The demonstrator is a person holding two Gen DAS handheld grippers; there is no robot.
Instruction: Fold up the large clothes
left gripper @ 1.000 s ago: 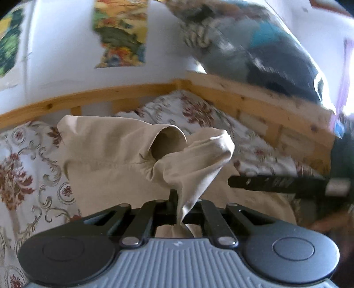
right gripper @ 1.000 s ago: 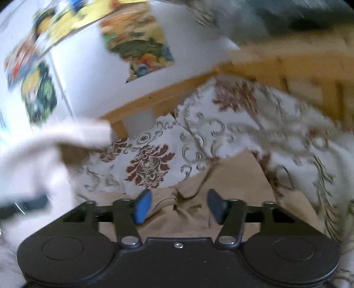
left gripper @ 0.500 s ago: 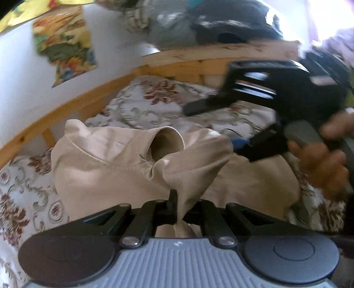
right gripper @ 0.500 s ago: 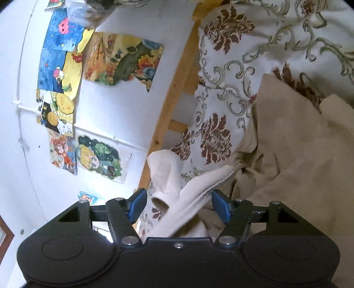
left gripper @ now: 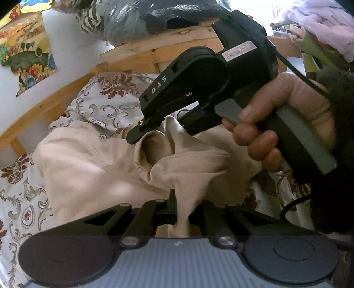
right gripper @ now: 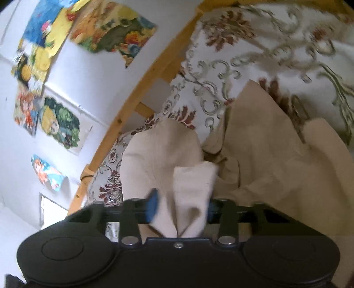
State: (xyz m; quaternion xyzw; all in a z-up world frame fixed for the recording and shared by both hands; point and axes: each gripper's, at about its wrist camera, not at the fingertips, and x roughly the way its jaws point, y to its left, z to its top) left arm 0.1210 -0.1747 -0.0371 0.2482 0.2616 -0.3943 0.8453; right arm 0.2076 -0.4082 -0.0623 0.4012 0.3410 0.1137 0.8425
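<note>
A large beige garment [left gripper: 88,168] lies crumpled on the bed, with a sleeve opening [left gripper: 152,148] raised at its middle. My left gripper [left gripper: 179,199] is shut on a strip of this cloth that hangs out of its jaws. In the left wrist view my right gripper [left gripper: 161,133], held by a hand [left gripper: 276,124], reaches in from the right over the sleeve opening. In its own view the right gripper [right gripper: 181,206] has its jaws closing on a bunched fold of the beige garment [right gripper: 276,155]. The blue pads [right gripper: 152,205] touch the fold on both sides.
A floral bedsheet [left gripper: 106,106] covers the bed. A curved wooden bed frame [left gripper: 44,110] runs behind it, against a white wall with posters [right gripper: 110,28]. A dark heap of bagged clothes [left gripper: 132,20] sits on the headboard, and more clothes [left gripper: 320,22] are piled at the far right.
My right gripper swung in from the right to the sleeve opening, and its jaws narrowed onto the fold. My left gripper kept its hold and sank closer to the garment.
</note>
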